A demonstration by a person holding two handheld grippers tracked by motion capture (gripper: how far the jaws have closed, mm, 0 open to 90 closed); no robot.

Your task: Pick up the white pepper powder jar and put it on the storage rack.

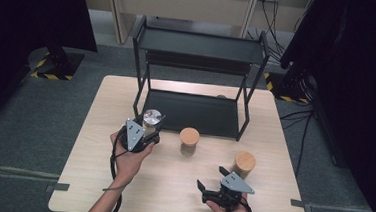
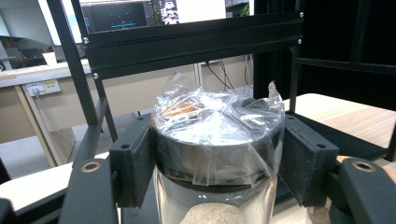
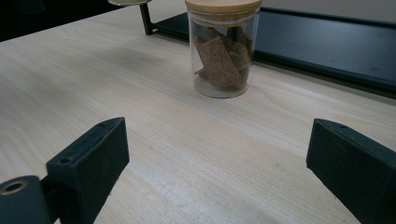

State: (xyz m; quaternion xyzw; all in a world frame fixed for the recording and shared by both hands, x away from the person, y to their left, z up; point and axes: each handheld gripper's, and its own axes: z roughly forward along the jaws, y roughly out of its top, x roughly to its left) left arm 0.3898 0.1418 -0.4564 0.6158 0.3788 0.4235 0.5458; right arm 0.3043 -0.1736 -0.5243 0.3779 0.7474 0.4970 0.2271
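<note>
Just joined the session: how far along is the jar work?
Done: nothing visibly sits on the black rack yet. In hand: left claw grips the plastic-wrapped jar by the rack. Left: two wooden-lidded jars stand on the table; right claw open.

On the table (image 1: 100, 180), the rack (image 1: 194, 61) stands at twelve o'clock; the foil-topped jar (image 1: 152, 117) sits at its front-left corner, two lidded jars (image 1: 189, 136) toward four o'clock.
</note>
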